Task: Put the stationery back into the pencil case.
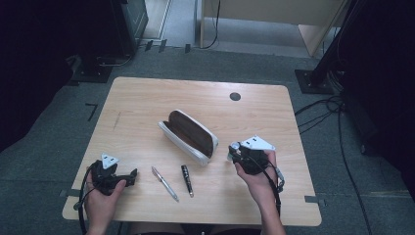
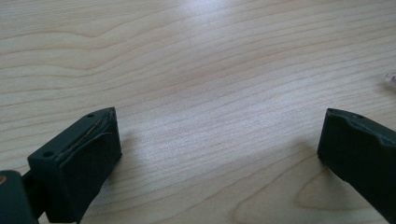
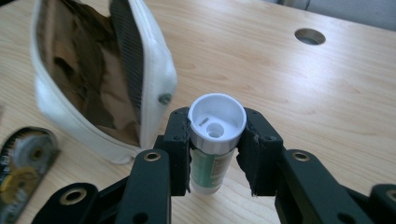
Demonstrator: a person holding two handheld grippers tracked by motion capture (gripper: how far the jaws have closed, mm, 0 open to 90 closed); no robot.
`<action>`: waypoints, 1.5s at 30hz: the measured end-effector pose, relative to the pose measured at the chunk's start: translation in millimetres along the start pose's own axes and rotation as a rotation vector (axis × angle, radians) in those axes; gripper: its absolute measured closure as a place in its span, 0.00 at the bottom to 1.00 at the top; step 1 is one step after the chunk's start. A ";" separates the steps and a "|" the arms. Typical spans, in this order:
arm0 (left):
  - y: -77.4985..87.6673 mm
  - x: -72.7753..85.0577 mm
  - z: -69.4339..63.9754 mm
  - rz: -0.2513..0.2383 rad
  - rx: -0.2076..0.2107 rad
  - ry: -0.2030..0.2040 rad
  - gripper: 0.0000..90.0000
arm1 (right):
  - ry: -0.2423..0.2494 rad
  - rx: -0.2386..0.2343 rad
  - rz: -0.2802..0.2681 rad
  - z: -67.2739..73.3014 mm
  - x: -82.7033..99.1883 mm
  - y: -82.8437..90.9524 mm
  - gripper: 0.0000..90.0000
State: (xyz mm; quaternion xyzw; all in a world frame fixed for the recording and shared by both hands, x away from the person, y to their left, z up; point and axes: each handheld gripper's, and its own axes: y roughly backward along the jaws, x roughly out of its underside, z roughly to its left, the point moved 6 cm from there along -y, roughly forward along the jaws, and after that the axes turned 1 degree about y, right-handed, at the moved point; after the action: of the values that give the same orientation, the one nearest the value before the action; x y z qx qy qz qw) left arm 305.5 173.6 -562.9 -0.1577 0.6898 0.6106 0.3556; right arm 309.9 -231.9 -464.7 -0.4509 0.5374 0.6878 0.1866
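Right gripper view: my right gripper (image 3: 217, 154) clamps a white-capped tube (image 3: 214, 144), just beside the open white pouch (image 3: 154, 70). Left gripper (image 2: 219, 154), well apart from the pouch: jaws wide, empty.

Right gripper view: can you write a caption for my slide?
The right gripper holds a white-capped tube between its fingers, beside an open white pencil case on the wooden table.

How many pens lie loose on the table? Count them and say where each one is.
2. A silver pen lies near the table's front edge, and a black pen lies just to its right, in front of the open pouch. Others may be hidden inside the pouch.
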 end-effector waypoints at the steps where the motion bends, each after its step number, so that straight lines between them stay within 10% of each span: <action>1: 0.0 0.0 0.0 0.000 0.000 0.000 0.00 | 0.000 -0.009 -0.002 2.2 -3.5 2.3 0.74; 24: 0.2 0.1 0.1 0.002 0.000 -0.001 0.00 | 0.048 -0.093 -0.098 39.7 -50.0 30.5 0.74; 45: 0.1 0.0 0.2 0.001 0.000 -0.002 0.00 | 0.083 -0.142 -0.091 69.7 -60.9 -32.3 0.73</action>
State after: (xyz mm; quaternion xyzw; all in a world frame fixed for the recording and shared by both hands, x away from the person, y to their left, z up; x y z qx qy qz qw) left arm 305.5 173.8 -562.8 -0.1568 0.6895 0.6110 0.3559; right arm 336.4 -143.3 -432.0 -0.5150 0.4733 0.6959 0.1628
